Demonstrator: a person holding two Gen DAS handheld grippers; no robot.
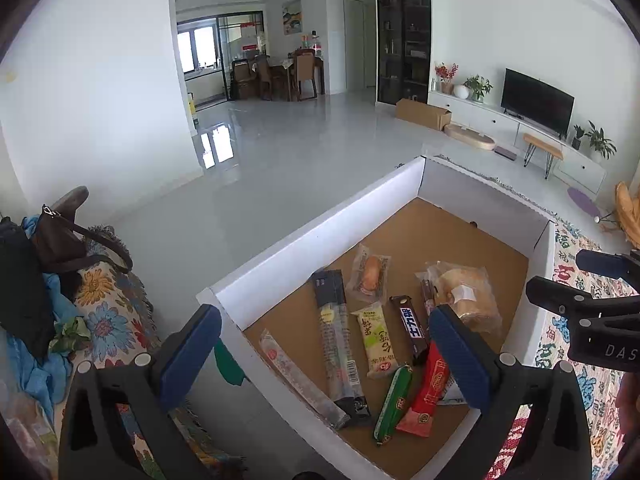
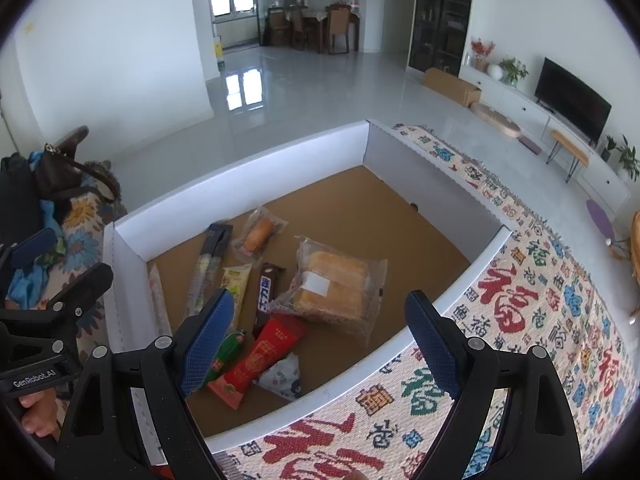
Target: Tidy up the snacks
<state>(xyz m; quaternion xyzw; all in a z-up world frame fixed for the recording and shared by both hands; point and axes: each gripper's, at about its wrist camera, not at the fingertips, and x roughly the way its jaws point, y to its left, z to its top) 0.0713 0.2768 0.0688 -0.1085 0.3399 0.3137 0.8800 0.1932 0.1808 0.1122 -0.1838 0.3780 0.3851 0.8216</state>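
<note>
**Both tongs open over the snack box, nothing gripped**

Living room, pale tile floor, TV on the far wall. Open white box (image 2: 248,168) with a brown cardboard floor sits on a patterned blanket (image 2: 532,304); no desk here.

Snacks lie loose on the box floor, bunched toward the near-left corner, far half bare:
- bread bag (image 2: 334,282), biggest item, roughly mid-box
- red packet (image 2: 260,356) and green stick (image 2: 226,350) at the near edge, side by side, touching or overlapping
- chocolate bar (image 2: 267,290), yellow-green packet (image 2: 235,282), long clear-and-black packet (image 2: 208,268), all with long axes running near-to-far
- small sausage pack (image 2: 260,234) furthest back
- thin pale stick (image 2: 158,300) along the left wall

Left tongs (image 1: 326,346) open, empty, over the near-left corner. Right tongs (image 2: 320,334) open, empty, over the near edge.

Key relation: red packet sits just ahead of and below the right tongs, slightly left of centre, long axis tilted right going away. My read: right is nearer; close across its short side.
</note>
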